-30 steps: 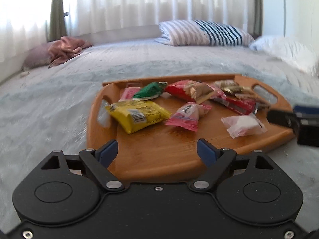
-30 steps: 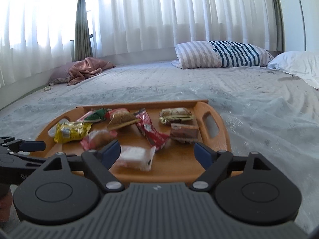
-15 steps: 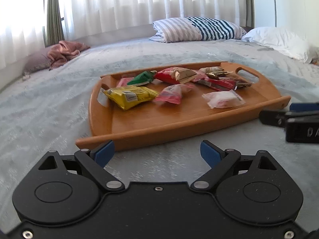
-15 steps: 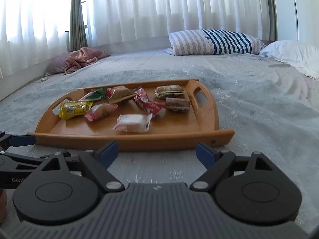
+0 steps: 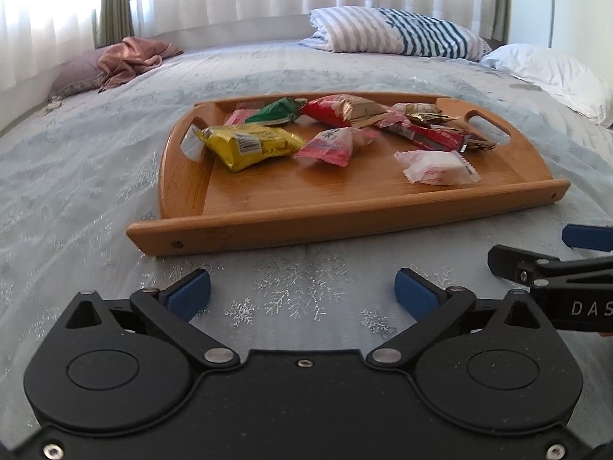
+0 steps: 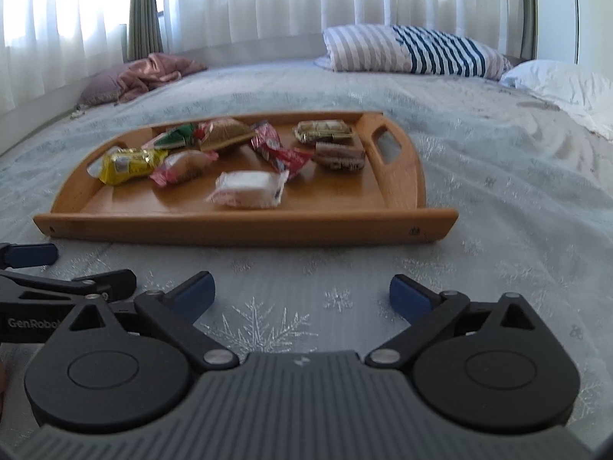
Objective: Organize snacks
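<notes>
A wooden tray [image 5: 345, 218] [image 6: 245, 226] lies on the bed with several wrapped snacks on it: a yellow packet [image 5: 249, 145] [image 6: 128, 163], a pink one [image 5: 331, 145], a white one [image 5: 436, 166] [image 6: 247, 188], a green one [image 5: 276, 111], red ones [image 5: 421, 134] [image 6: 277, 149] and gold-brown ones [image 6: 325, 130]. My left gripper [image 5: 302, 293] is open and empty, just short of the tray's near edge. My right gripper [image 6: 300, 291] is open and empty too, beside it on the right. Each shows at the edge of the other's view.
The bed has a pale blue snowflake cover [image 5: 299, 299]. A striped pillow [image 5: 394, 32] and a white pillow [image 5: 551, 73] lie at the far right, a pink cloth [image 5: 130, 53] at the far left. Curtains hang behind.
Both grippers have drawn back from the tray toward me. The tray now lies farther ahead, with bedcover showing between it and the fingers. Both stay open.
</notes>
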The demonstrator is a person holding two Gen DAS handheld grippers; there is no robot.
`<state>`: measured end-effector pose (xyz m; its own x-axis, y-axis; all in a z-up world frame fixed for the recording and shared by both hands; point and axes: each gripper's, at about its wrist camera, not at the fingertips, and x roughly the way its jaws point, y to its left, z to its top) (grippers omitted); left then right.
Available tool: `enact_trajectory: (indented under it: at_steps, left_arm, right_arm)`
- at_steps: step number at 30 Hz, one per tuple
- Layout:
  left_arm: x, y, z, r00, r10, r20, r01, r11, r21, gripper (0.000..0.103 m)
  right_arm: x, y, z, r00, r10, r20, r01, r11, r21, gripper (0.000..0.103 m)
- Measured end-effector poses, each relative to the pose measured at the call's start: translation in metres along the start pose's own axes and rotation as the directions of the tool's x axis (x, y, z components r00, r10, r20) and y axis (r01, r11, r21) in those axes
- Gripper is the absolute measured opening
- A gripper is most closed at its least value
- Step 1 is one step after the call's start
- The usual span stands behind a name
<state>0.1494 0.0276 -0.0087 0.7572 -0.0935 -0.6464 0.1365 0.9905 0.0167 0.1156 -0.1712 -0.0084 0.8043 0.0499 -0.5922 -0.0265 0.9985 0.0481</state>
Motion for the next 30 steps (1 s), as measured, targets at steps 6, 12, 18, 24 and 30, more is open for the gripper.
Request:
enact_trajectory:
  at_steps: [6, 12, 18, 24, 30]
  left_arm:
    - [0.0018, -0.0009, -0.0015, 1.000, 0.010, 0.004, -0.010, 1.000, 0.003, 0.103]
    - [0.0020, 0.0017, -0.0023, 1.000, 0.000, 0.008, 0.000, 1.000, -0.011, 0.103]
    - [0.0015, 0.0020, -0.0026, 1.000, -0.003, 0.011, 0.003, 1.000, -0.015, 0.103]
    - [0.0010, 0.0032, -0.0026, 1.000, -0.007, 0.010, 0.007, 1.000, -0.021, 0.103]
    - [0.0012, 0.0034, -0.0024, 1.000, -0.008, 0.009, 0.008, 1.000, -0.022, 0.103]
  right_arm:
    - [0.0024, -0.0014, -0.0010, 1.000, 0.000, -0.017, 0.000, 1.000, 0.007, 0.103]
    - [0.0033, -0.0015, -0.0009, 1.000, -0.001, -0.021, 0.001, 1.000, 0.007, 0.103]
    - [0.0035, -0.0014, -0.0010, 1.000, -0.008, -0.020, 0.008, 1.000, 0.005, 0.103]
    - [0.0049, -0.0002, -0.0006, 0.999, -0.018, -0.031, 0.018, 1.000, -0.004, 0.103]
    - [0.0050, 0.0000, -0.0007, 0.999, -0.018, -0.032, 0.017, 1.000, -0.004, 0.103]
